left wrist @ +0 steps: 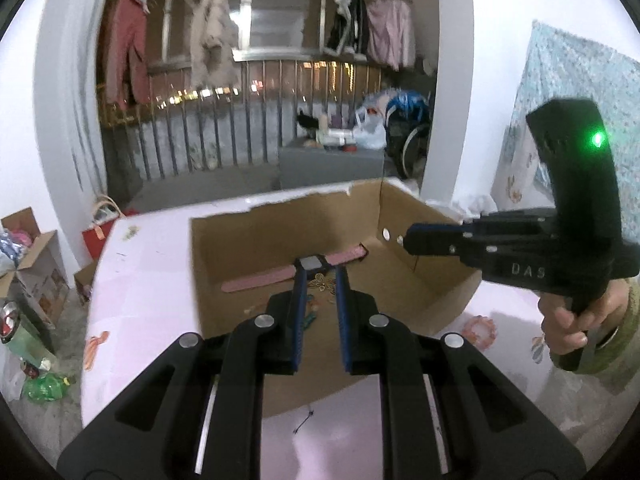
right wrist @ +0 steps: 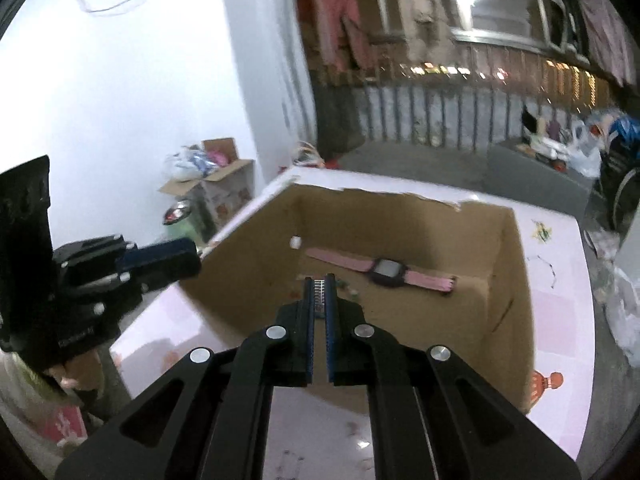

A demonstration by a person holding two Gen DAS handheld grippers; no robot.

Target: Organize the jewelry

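Pink watch by cardboard box's far wall, left claw narrow, empty, right claw closed, its hold unclear

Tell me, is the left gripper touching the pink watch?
Cannot tell. In the left wrist view the left gripper's tips overlap the watch in the box, but whether they touch it or hover above isn't clear.
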